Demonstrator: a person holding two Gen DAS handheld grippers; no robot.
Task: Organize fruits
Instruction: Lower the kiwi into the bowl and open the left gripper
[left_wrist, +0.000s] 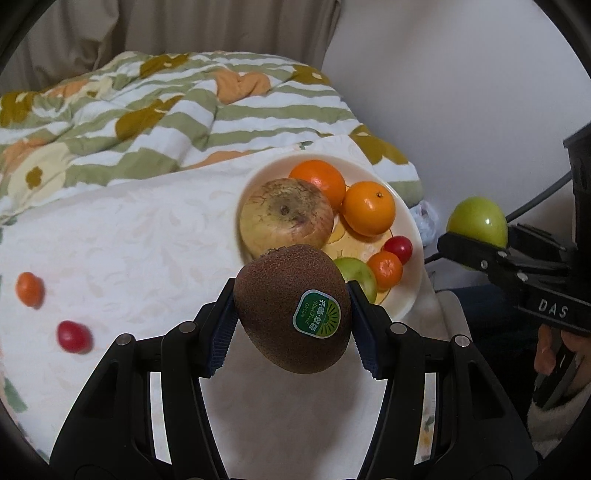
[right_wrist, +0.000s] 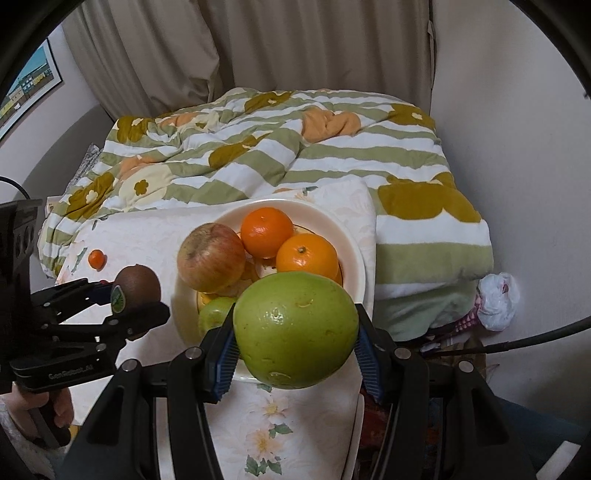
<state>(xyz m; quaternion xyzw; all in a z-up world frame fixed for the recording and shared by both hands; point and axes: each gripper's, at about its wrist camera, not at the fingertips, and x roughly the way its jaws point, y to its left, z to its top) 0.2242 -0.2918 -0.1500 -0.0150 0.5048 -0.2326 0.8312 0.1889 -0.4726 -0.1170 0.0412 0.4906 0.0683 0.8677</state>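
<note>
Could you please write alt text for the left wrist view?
The left gripper clamps a brown fuzzy kiwi bearing a green sticker, above a cream plate holding an apple, two oranges and small fruits. A small orange fruit and red tomato lie loose on the white cloth.

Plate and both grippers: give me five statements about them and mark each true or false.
1. The left gripper holds a kiwi. True.
2. The right gripper is empty. False: its fingers clamp a green fruit.
3. The plate holds two oranges. True: orange and orange.
4. All fruit is on the plate. False: a cherry tomato and a small orange fruit lie on the cloth.
5. The kiwi bears a sticker. True.
</note>
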